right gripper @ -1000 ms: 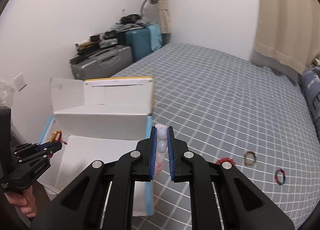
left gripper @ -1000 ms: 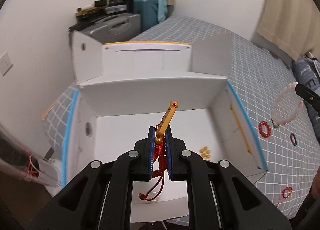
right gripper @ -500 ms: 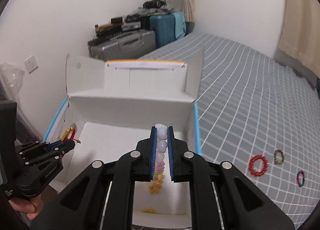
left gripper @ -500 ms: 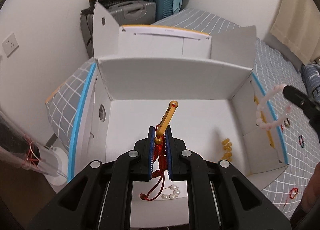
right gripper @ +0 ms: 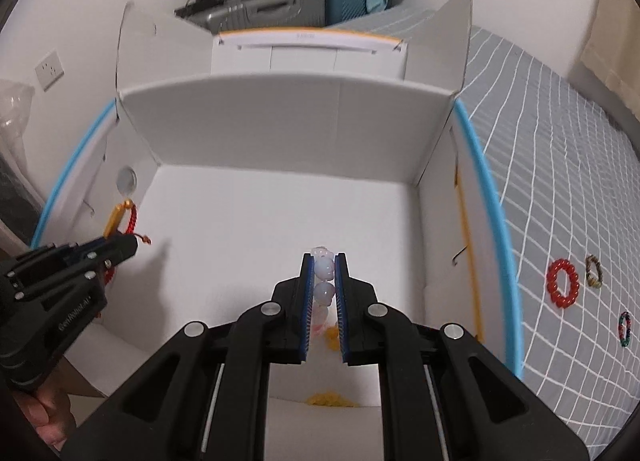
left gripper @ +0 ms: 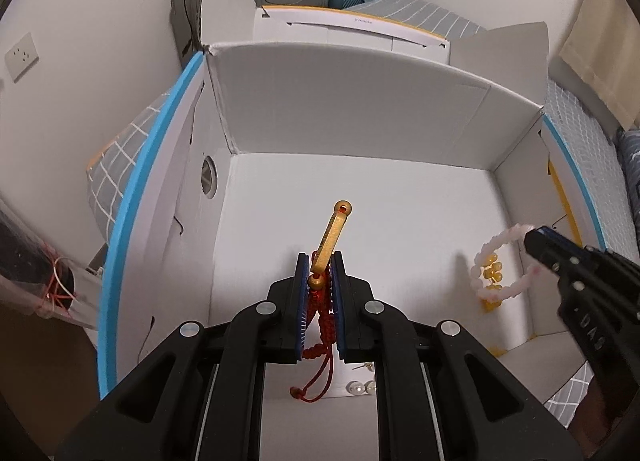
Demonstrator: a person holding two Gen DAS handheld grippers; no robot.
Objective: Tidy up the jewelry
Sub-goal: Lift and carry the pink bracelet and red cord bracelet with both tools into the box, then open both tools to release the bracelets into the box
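Inside white box [left gripper: 360, 189]: yellow beads [left gripper: 493, 267] (pearls [left gripper: 362, 387] nearer).

The box [right gripper: 288, 121] sits at the bed's [right gripper: 560, 189] left edge; three bracelets [right gripper: 563, 283] lie right of it; suitcases [right gripper: 280, 5] stand behind; earrings [left gripper: 362, 387] lie inside, near its front edge.

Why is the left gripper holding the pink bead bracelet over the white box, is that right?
Not quite. The left gripper holds the red cord bracelet with a gold bar; the right gripper holds the pink bead bracelet over the white box, as both wrist views show.
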